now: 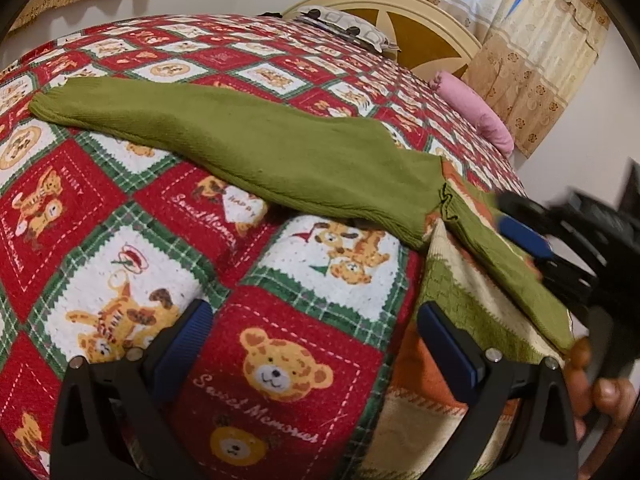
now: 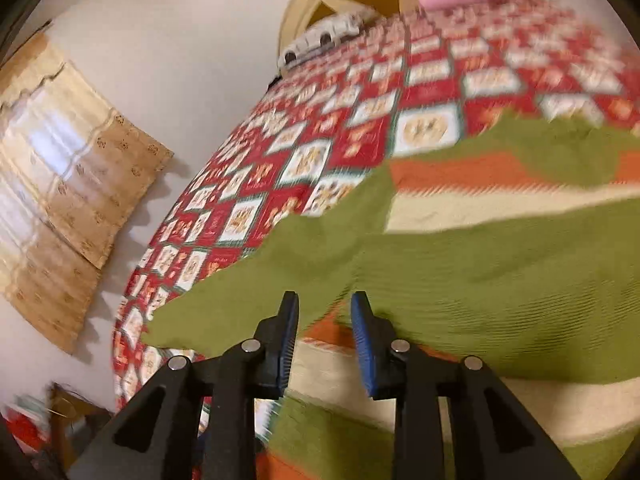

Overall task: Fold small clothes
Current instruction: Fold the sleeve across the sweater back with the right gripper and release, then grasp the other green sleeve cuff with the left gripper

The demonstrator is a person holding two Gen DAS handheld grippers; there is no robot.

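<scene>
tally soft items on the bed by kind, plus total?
Garments: 1, a green sweater with orange and cream stripes
Pillows: 2, one pink pillow, one white patterned pillow
Bedspreads: 1, a red teddy-bear quilt
Total: 4

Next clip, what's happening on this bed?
A person with two handheld grippers is folding a small striped sweater with green sleeves on a teddy-bear quilt. The right gripper is at one green sleeve, fingers part-open around a fold of it; blur hides whether it grips. The left gripper hovers open over the quilt, holding nothing. The other sleeve lies stretched out flat.
</scene>
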